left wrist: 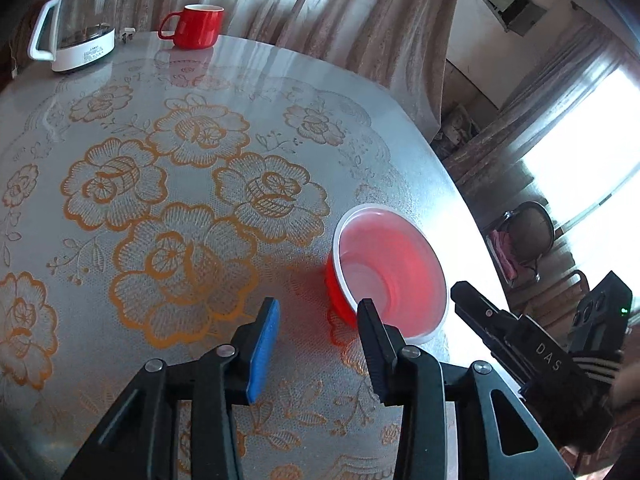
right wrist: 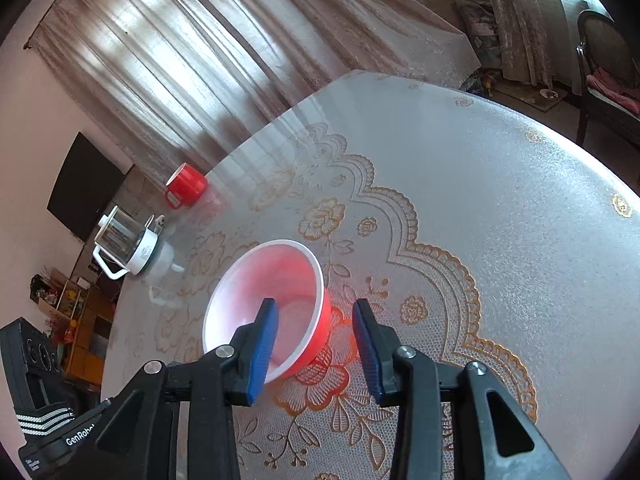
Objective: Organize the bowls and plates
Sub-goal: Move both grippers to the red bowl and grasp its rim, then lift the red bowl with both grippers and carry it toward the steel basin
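Observation:
A red bowl [left wrist: 390, 270] with a white rim and pale inside stands on the table near its right edge. It also shows in the right wrist view [right wrist: 272, 300]. My left gripper [left wrist: 318, 346] is open and empty, just left of the bowl, its right finger by the bowl's near rim. My right gripper [right wrist: 316, 352] is open, with its left finger over the bowl's inside and its right finger outside the wall. The right gripper also shows in the left wrist view [left wrist: 496, 320], beyond the bowl.
A round table with a floral lace cover [left wrist: 168, 208] holds a red mug [left wrist: 196, 26] and a glass kettle [left wrist: 76, 28] at the far edge. Curtains hang behind. A chair [left wrist: 528, 236] stands past the table's right edge.

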Demonstrator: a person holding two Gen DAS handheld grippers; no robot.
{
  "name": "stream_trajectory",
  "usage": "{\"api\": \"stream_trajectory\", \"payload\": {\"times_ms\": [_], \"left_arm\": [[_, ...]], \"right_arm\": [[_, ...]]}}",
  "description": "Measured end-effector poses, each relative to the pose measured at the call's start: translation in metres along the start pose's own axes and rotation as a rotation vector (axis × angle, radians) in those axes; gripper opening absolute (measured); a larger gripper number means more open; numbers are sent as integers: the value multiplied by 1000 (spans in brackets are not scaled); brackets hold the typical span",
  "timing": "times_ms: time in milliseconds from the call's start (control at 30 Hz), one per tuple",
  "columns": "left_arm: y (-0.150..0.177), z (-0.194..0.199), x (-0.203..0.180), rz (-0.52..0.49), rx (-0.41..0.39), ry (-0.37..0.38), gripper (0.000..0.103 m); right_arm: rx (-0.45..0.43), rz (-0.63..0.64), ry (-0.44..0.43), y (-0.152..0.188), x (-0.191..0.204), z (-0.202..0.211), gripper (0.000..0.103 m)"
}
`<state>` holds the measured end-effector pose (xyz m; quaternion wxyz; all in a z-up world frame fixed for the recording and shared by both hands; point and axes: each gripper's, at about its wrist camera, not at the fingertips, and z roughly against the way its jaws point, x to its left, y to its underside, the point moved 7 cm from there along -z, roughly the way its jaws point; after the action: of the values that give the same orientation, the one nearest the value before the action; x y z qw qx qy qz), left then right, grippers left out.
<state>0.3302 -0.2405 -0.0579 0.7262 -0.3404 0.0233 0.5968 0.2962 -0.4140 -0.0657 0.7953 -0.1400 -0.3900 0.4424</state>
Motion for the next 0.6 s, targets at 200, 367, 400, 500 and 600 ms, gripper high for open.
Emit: {"api": "stream_trajectory", "payload": {"times_ms": [200,367,400,500,600], "left_arm": [[-5,-27,-18,-10,62,37,40],[7,-32,-22,-46,71,33,24],[9,-29,-22,-57,65,30,24],[15,-19,-19,-69,51,21,24],[24,-8,-11,-69,53,6,24]], "right_arm": [[33,2,9,-1,1,-15,25],[79,15,1,11,5,-24,12],[80,18,-3,13,6,-24,12],[85,25,-11,20,7,-20,12],[102,17,-31,28,11,-16,12]]}}
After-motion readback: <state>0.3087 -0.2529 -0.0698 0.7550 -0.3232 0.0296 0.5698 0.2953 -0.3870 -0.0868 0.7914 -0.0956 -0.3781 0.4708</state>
